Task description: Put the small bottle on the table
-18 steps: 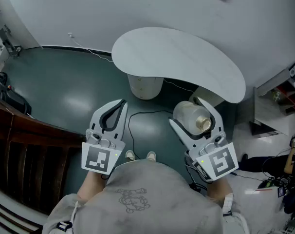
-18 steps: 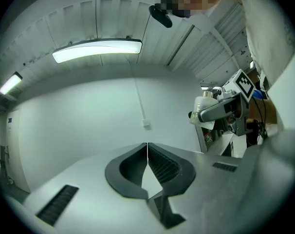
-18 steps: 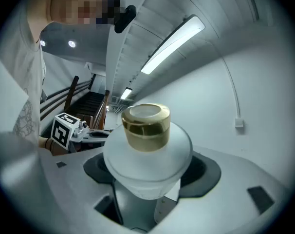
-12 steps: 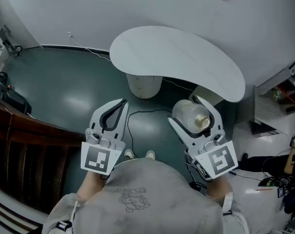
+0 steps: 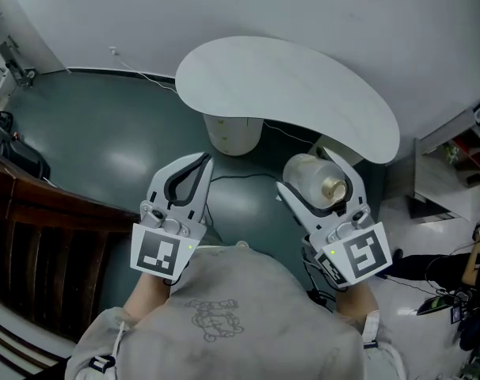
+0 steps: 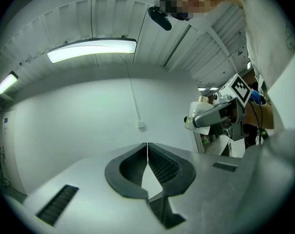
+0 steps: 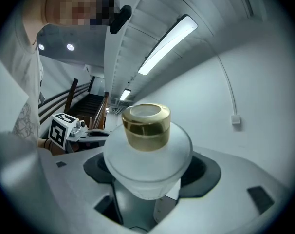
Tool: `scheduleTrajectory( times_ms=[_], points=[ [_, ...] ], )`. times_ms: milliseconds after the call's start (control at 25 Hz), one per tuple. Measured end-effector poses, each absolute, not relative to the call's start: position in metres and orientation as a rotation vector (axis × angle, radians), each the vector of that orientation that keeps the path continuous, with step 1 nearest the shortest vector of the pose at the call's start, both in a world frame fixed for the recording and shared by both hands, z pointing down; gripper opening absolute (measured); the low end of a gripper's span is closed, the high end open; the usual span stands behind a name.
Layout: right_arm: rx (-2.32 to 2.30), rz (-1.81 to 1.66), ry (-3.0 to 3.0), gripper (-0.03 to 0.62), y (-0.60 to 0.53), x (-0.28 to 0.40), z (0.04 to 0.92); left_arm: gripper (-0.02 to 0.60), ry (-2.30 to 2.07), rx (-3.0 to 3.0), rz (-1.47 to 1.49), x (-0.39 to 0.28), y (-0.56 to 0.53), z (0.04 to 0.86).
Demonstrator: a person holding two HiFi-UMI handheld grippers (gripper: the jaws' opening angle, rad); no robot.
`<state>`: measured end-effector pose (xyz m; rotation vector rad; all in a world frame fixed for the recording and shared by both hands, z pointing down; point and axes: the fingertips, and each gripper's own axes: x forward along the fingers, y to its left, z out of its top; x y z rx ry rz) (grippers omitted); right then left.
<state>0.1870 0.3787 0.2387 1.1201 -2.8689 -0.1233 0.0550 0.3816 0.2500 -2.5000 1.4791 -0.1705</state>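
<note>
A small frosted white bottle point(image 5: 310, 179) with a gold cap point(image 5: 332, 187) lies level between the jaws of my right gripper point(image 5: 302, 169), which is shut on it. In the right gripper view the bottle point(image 7: 147, 155) fills the middle, cap point(image 7: 146, 125) facing the camera, with the dark pads point(image 7: 205, 172) against its sides. The white kidney-shaped table point(image 5: 287, 93) stands just ahead of both grippers, its top bare. My left gripper point(image 5: 199, 161) is held level beside the right one, jaws shut and empty point(image 6: 147, 152). The left gripper view catches the bottle point(image 6: 193, 122) from the side.
The table stands on a white pedestal point(image 5: 234, 137) on a dark green floor, where a black cable point(image 5: 216, 200) loops. A wooden railing point(image 5: 34, 236) runs at the left. A shelf unit point(image 5: 462, 145) and clutter stand at the right. A white wall rises behind the table.
Both grippers and the bottle have come a little closer to the table. The person's shoes have gone out of sight under the torso. Neither gripper's jaws have changed.
</note>
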Motion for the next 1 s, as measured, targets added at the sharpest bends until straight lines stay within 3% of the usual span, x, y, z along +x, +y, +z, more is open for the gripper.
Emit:
scheduleTrajectory(
  times_ms=[520, 1000],
  points=[
    [1.156, -0.145, -2.849, 0.344, 0.333, 0.184, 0.275, 0.018, 1.431, -2.488, -0.136, 0.06, 0.339, 0.278],
    [1.165, -0.098, -2.793, 0.344, 0.239, 0.137, 0.292, 0.018, 1.339, -2.562, -0.167, 0.029, 0.233, 0.295]
  ],
)
